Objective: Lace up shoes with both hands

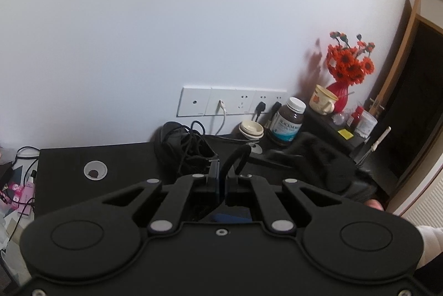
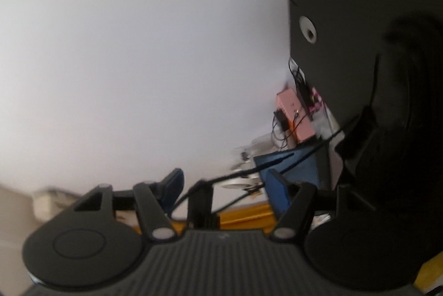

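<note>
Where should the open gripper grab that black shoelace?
Take the shoelace on the thin straight stretch that crosses between the right gripper's open jaws. Close from both sides. It looks stretched sideways there, so the blue pads should pinch it across, not along.

A home room: dark desk (image 1: 110, 157), flower vase (image 1: 339, 92), mug (image 1: 322, 99), supplement bottle (image 1: 288, 122).

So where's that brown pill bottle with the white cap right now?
In the left wrist view, the brown bottle stands at the back of the black desk by the wall, right of centre, between the stacked cream cups and the floral mug.
</note>
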